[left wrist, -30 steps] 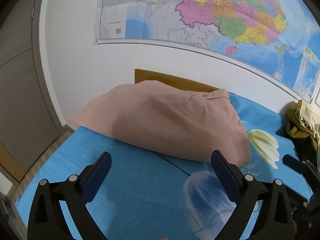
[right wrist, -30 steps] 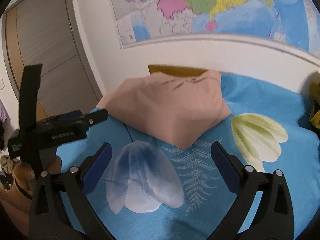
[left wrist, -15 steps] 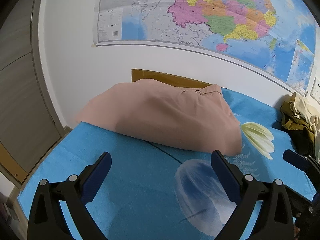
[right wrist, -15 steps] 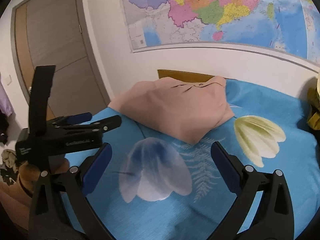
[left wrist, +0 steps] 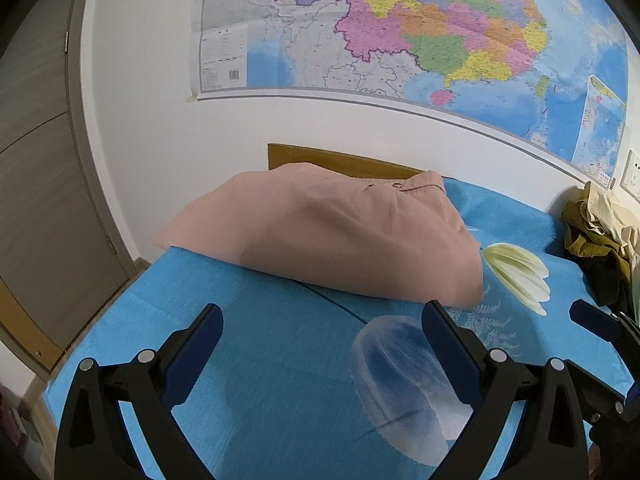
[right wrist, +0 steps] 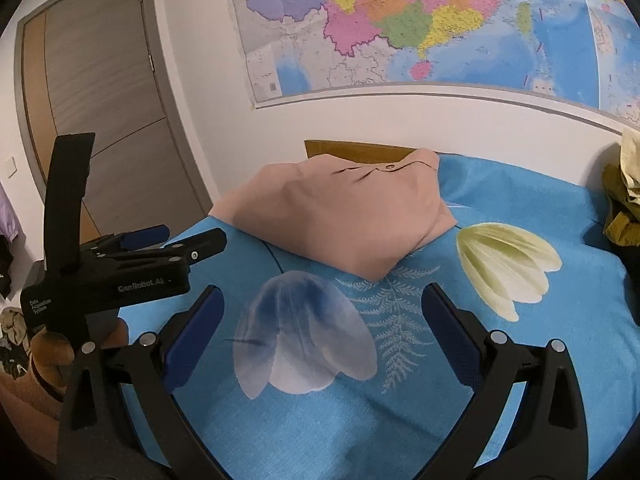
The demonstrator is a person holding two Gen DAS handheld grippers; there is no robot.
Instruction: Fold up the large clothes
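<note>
A folded pink garment (left wrist: 332,236) (right wrist: 344,216) lies at the far left end of the blue flowered bedsheet (left wrist: 280,380) (right wrist: 440,400), against a wooden headboard. My left gripper (left wrist: 322,320) stands open, short of the garment's near edge, with nothing between its fingers. It also shows in the right wrist view, where the left gripper (right wrist: 188,240) is held by a hand at the left. My right gripper (right wrist: 322,304) is open too, above a printed white flower, apart from the garment.
A heap of olive and cream clothes (left wrist: 596,236) (right wrist: 624,196) sits at the bed's right end. A wall map (left wrist: 400,32) hangs above. A grey door (right wrist: 96,112) stands to the left, and the bed's left edge drops to the floor.
Both grippers have drawn back and upward from the pink garment, which now looks smaller and farther. The garment has not moved. Both stay open.
</note>
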